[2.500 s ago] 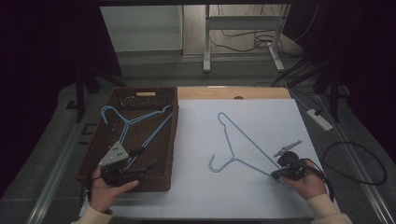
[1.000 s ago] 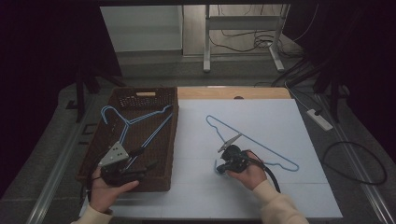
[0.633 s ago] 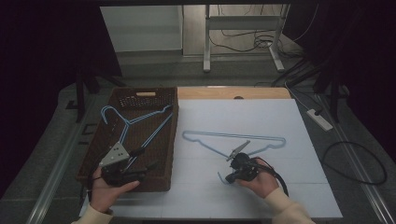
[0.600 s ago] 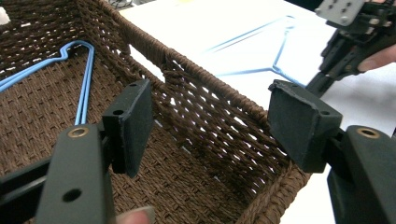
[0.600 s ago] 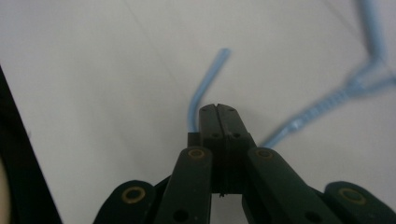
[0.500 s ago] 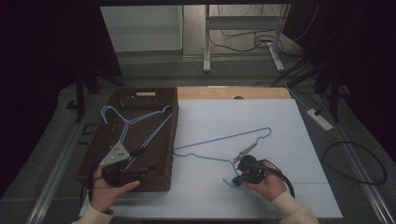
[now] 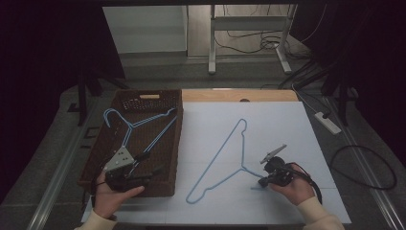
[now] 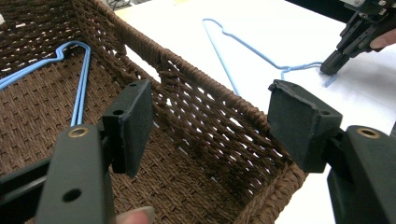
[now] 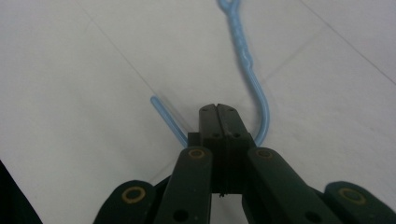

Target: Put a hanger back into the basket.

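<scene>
A light-blue wire hanger lies flat on the white sheet, its hook at the near right. My right gripper is shut on that hook; in the right gripper view the jaws meet with the wire pinched under them. A second blue hanger lies in the brown wicker basket at the left. My left gripper stands open at the basket's near right corner. In the left gripper view its pads straddle the basket wall without pressing on it.
The basket takes up the left of the table, against the sheet's left edge. A wooden table edge shows beyond the sheet. On the floor at the right lie a power strip and a cable loop.
My right gripper has dragged the hanger's hook to the right, and the hanger has swung round so its body now points away and left. The left gripper has stayed put.
</scene>
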